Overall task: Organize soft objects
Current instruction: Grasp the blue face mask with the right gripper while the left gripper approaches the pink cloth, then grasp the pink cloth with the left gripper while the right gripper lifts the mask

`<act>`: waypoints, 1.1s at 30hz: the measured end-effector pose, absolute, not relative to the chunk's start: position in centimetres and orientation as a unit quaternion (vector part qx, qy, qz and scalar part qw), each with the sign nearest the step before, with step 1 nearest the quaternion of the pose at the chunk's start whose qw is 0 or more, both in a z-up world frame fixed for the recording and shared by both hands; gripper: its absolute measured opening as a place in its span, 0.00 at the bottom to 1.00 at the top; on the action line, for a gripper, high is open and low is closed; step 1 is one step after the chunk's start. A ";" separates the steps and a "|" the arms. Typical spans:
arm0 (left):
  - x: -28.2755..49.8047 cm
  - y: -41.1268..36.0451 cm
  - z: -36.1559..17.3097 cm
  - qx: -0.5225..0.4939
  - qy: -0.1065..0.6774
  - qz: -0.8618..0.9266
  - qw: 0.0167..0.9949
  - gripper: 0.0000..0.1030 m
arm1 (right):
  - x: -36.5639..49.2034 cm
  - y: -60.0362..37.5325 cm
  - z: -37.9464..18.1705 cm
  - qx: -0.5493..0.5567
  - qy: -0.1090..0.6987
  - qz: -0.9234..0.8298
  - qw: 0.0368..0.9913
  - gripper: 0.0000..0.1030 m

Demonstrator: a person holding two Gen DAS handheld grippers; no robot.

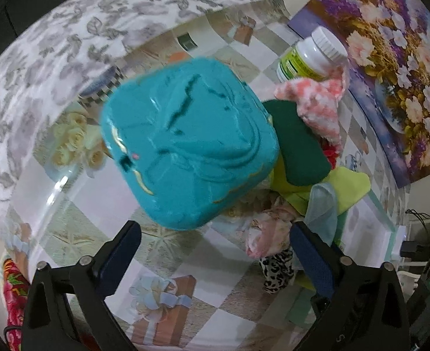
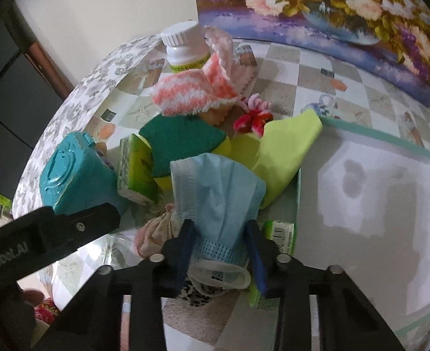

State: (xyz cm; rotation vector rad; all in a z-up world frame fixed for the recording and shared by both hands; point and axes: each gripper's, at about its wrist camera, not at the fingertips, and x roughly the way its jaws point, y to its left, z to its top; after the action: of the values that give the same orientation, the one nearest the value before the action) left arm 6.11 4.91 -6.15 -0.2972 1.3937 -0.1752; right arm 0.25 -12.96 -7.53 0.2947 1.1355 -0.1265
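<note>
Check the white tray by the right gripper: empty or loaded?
Empty: the white tray shows only bare floor and shadows in the right wrist view.

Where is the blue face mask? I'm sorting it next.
In the right wrist view, the blue face mask sits low centre between the right tongs, overlapping the lime cloth.

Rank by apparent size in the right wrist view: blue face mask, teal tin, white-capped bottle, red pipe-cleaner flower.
1. blue face mask, between the right gripper fingers, so nearness inflates it
2. teal tin, close behind the mask, so that order is unsure
3. white-capped bottle
4. red pipe-cleaner flower
</note>
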 end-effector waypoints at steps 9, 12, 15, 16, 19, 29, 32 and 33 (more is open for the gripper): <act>6.3 2.2 -7.2 -0.142 0.645 -0.133 0.739 0.70 | -0.2 -13.8 -7.7 0.181 0.529 -0.050 0.827 0.19; 6.5 0.8 -7.4 -0.132 0.644 -0.148 0.739 0.62 | -0.3 -14.3 -7.8 0.195 0.528 -0.049 0.825 0.19; 6.6 0.0 -8.0 -0.140 0.650 -0.161 0.729 0.51 | -0.4 -14.5 -8.0 0.206 0.528 -0.048 0.822 0.19; 6.7 -0.3 -8.3 -0.147 0.652 -0.167 0.724 0.48 | -0.4 -14.6 -8.1 0.208 0.528 -0.048 0.822 0.19; 6.9 -1.0 -8.9 -0.168 0.657 -0.181 0.713 0.29 | -0.5 -14.7 -8.2 0.210 0.530 -0.047 0.820 0.18; 6.6 -0.4 -8.9 -0.179 0.657 -0.175 0.711 0.07 | -0.6 -14.5 -8.3 0.212 0.531 -0.047 0.819 0.18; 6.4 -0.4 -8.9 -0.176 0.657 -0.174 0.712 0.07 | -0.7 -14.8 -8.3 0.220 0.530 -0.046 0.818 0.18; 6.4 -0.4 -8.9 -0.174 0.656 -0.174 0.713 0.06 | -0.7 -14.9 -8.2 0.221 0.530 -0.046 0.818 0.17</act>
State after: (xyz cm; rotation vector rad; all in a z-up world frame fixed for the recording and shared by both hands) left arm 6.36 -0.43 -8.86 -0.3860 1.4540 -0.3848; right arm -0.74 -14.88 -8.24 0.4714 1.1285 -0.0986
